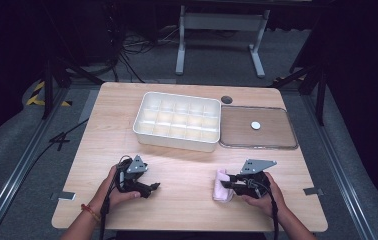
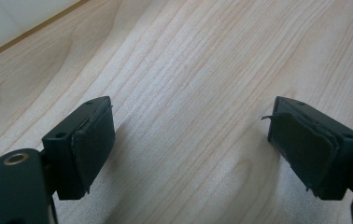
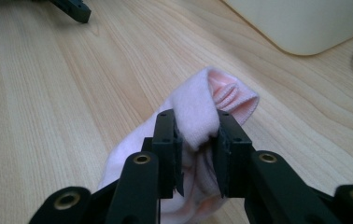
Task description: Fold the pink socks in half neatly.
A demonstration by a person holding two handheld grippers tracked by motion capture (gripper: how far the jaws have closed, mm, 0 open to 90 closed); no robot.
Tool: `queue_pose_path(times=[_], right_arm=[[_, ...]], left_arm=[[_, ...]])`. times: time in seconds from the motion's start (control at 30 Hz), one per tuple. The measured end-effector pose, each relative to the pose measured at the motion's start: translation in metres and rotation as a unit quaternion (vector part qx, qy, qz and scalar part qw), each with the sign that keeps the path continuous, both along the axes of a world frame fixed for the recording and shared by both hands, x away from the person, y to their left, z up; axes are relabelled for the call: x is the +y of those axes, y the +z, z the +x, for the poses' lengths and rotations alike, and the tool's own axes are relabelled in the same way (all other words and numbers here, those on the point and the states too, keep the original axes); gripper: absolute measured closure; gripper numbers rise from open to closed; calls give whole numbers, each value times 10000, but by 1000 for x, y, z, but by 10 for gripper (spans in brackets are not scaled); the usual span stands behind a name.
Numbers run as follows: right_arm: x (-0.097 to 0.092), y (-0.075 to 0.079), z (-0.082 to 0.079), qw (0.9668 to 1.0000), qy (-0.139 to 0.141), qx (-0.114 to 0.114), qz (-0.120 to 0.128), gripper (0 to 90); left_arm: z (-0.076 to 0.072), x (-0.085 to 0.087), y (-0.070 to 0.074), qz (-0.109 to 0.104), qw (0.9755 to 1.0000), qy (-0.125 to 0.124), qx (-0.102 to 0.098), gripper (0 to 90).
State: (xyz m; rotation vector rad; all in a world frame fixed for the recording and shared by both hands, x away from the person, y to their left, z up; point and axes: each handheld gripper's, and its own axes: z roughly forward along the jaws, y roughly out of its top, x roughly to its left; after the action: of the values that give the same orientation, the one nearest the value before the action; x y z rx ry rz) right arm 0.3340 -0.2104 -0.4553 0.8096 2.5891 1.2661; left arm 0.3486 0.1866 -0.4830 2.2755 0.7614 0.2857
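A pale pink sock (image 1: pixel 222 185) lies bunched on the wooden table near its front edge, right of centre. My right gripper (image 1: pixel 225 184) is shut on it; in the right gripper view the black jaws pinch a fold of the pink sock (image 3: pixel 198 116) between them, my right gripper (image 3: pixel 197 154) low over the wood. My left gripper (image 1: pixel 153 188) rests at the front left of the table, held by a hand. In the left gripper view, my left gripper (image 2: pixel 191 144) stands open with bare wood between its pads (image 2: pixel 93 140).
A white divided tray (image 1: pixel 178 120) with several empty compartments stands at the table's middle back. Beside it on the right lies a clear lid (image 1: pixel 258 128) with a small white disc (image 1: pixel 255 125) on it. A dark round hole (image 1: pixel 226 99) sits behind.
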Motion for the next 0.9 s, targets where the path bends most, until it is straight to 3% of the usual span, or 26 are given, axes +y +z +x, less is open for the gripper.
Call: queue_pose_path(times=[0.43, 0.9], right_arm=[[-2, 5, 0, 9998, -70, -204, -23, 731], [-14, 15, 0, 9982, -332, -498, 47, 732]], left_arm=[[0, 0, 0, -4, 10000, 9, -5, 144], [1, 0, 0, 9, 10000, -28, 0, 138]])
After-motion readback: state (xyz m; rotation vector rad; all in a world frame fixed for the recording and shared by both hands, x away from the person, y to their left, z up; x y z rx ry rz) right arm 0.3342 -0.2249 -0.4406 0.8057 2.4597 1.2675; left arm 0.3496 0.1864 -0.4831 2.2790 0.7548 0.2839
